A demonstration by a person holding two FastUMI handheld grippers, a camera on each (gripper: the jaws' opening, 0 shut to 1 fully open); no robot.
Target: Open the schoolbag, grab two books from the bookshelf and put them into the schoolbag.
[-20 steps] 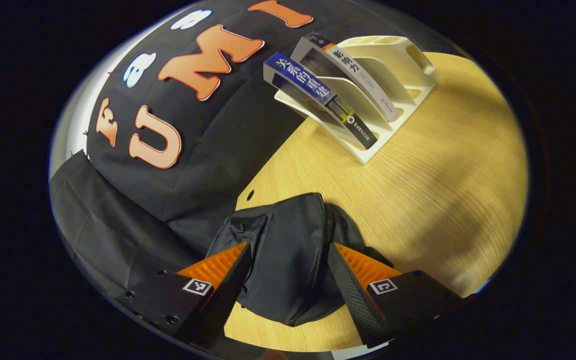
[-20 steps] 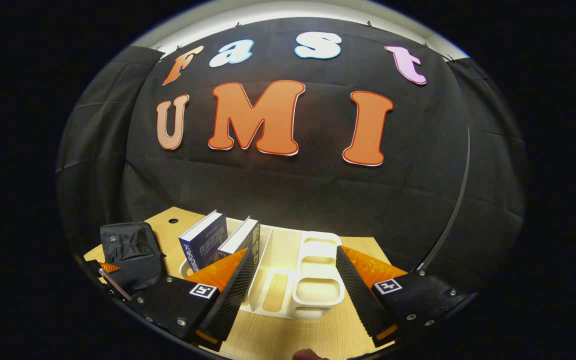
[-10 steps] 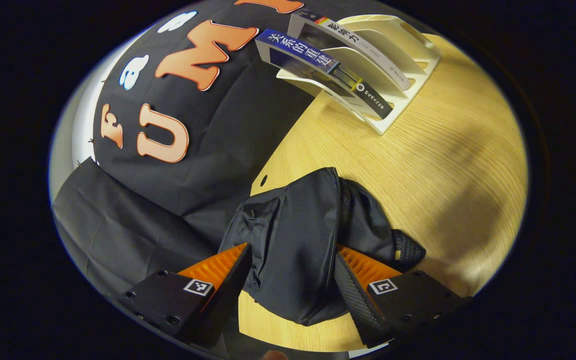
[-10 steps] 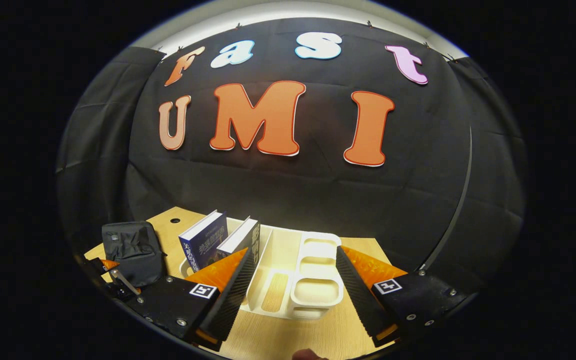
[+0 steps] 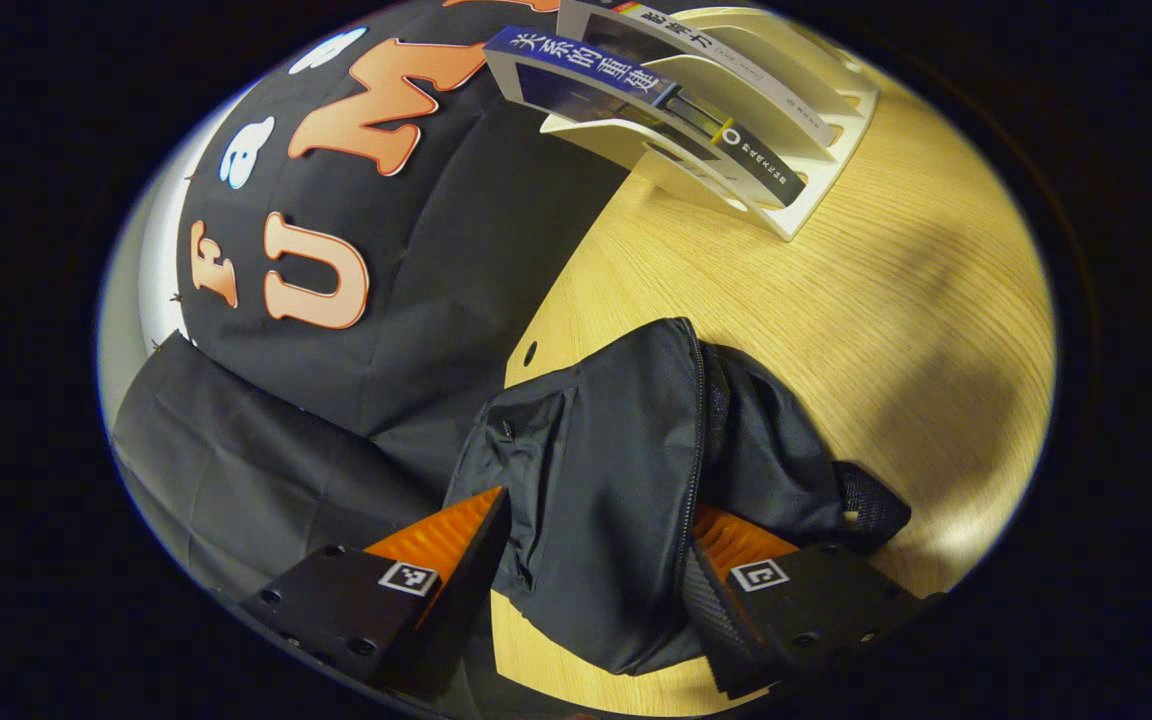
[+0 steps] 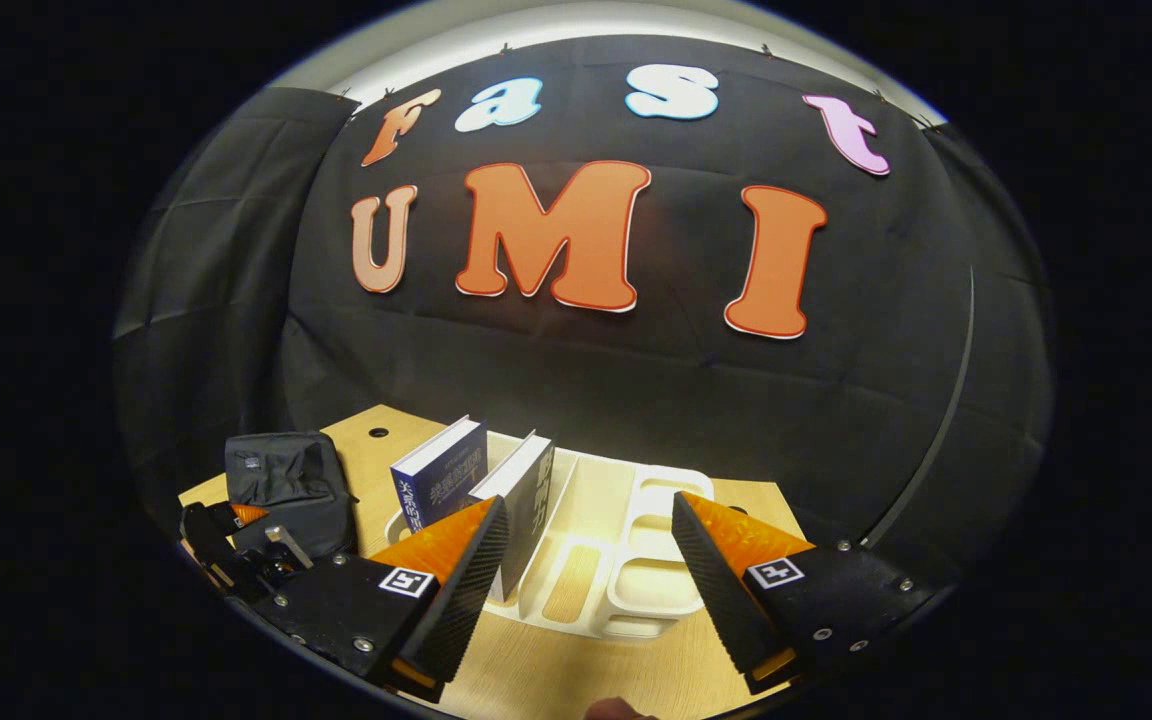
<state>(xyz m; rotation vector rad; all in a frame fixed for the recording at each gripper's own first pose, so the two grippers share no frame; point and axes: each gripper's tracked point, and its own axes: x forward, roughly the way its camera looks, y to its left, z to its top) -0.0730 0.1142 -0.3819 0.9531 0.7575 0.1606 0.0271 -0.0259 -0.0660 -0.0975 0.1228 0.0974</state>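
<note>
In the left gripper view the black schoolbag lies on the wooden table, its zipper running down its middle. My left gripper is open, its fingers straddling the bag's near end; the bag's cloth overlaps the right finger. Beyond it stands the white bookshelf, which holds a blue book and a grey book, both leaning. In the right gripper view my right gripper hangs open above the bookshelf, with nothing between its fingers. The blue book and the grey book stand left of centre. The schoolbag and the left gripper are at far left.
A small round hole is cut in the table near its back edge, beside the bag. The black cloth wall hangs close behind the table. Bare wood lies to the right of the bag.
My left gripper has moved in on the schoolbag, which now reaches between its fingers and looks larger. The right gripper has shifted slightly, so the shelf and books sit further right in its view.
</note>
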